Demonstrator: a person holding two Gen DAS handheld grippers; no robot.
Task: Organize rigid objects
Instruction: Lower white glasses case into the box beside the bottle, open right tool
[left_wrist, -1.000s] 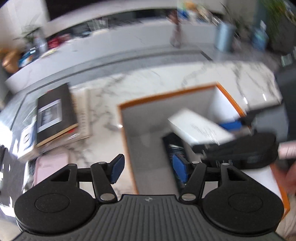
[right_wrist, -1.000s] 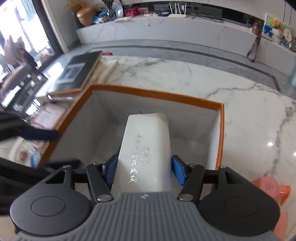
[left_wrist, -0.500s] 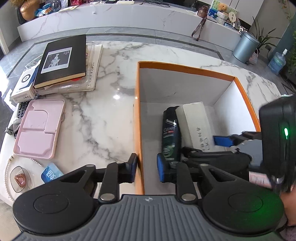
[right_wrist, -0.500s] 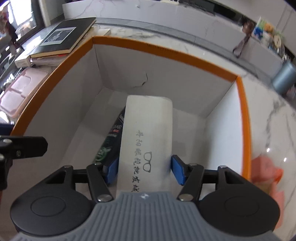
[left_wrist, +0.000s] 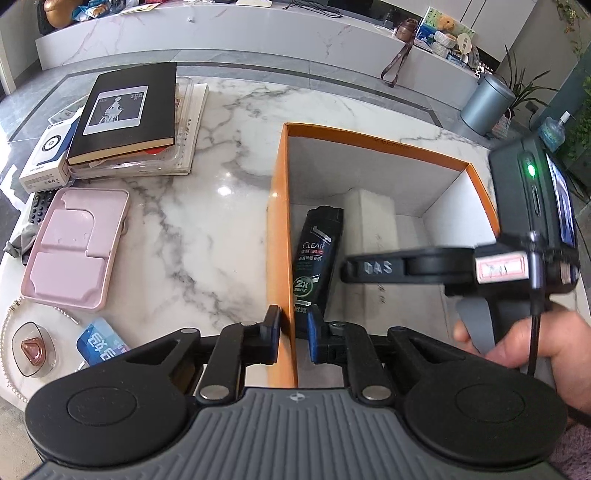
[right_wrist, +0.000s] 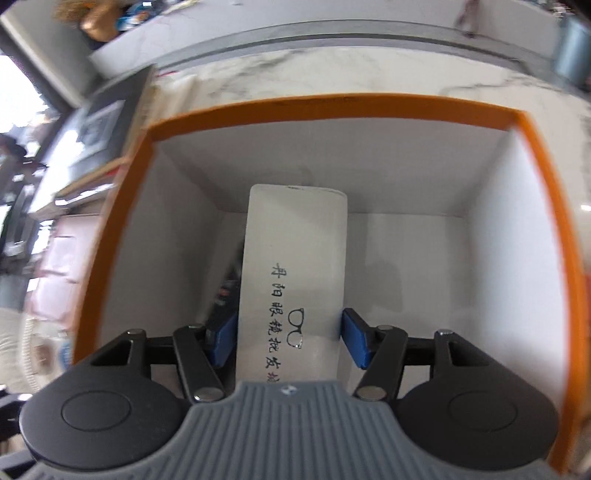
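Observation:
An orange-rimmed white box stands on the marble table. Inside lie a dark shampoo bottle and, to its right, a white glasses case. My left gripper straddles the box's left wall, one blue pad outside and one inside, and its jaws are closing onto that wall. In the right wrist view my right gripper is shut on the glasses case, low inside the box, with the bottle just left of the case. A finger of the right gripper crosses the case.
Left of the box lie a black book on a stack, a small white carton, a pink tray, a blue packet and a small dish with beads. A hand holds the right gripper.
My left gripper went from wide open to nearly shut and settled astride the box's left wall. The right gripper lowered the glasses case deeper into the box beside the bottle.

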